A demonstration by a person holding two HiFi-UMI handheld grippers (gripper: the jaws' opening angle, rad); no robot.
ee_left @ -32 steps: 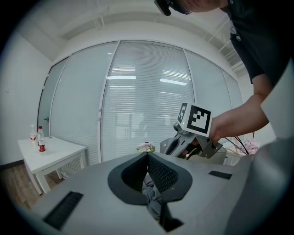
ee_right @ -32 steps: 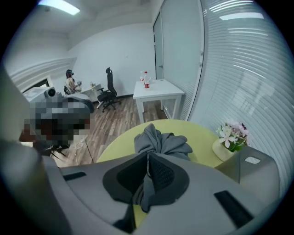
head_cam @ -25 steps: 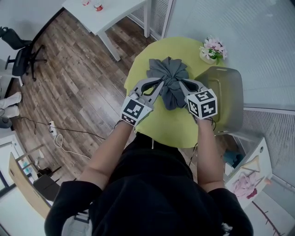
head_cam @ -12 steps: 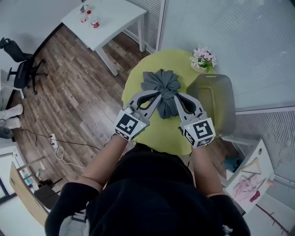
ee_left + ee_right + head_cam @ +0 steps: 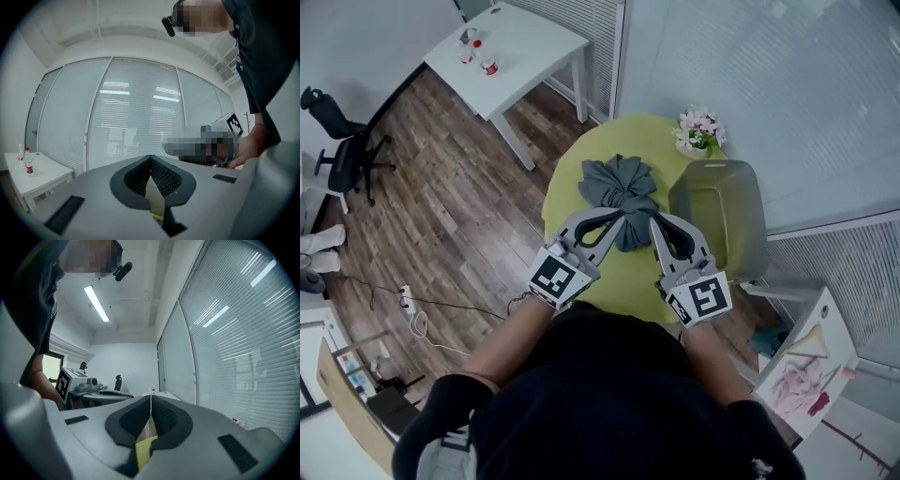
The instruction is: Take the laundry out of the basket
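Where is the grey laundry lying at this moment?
In the head view the grey laundry lies bunched on the round yellow-green table, just left of the grey basket and nearer the person than the flower pot.

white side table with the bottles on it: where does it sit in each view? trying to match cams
Head view: the white side table is at the top left, on the wood floor.
Left gripper view: at the lower left edge.
Right gripper view: small and far off, just below centre.
Shared landmark: the blinds.
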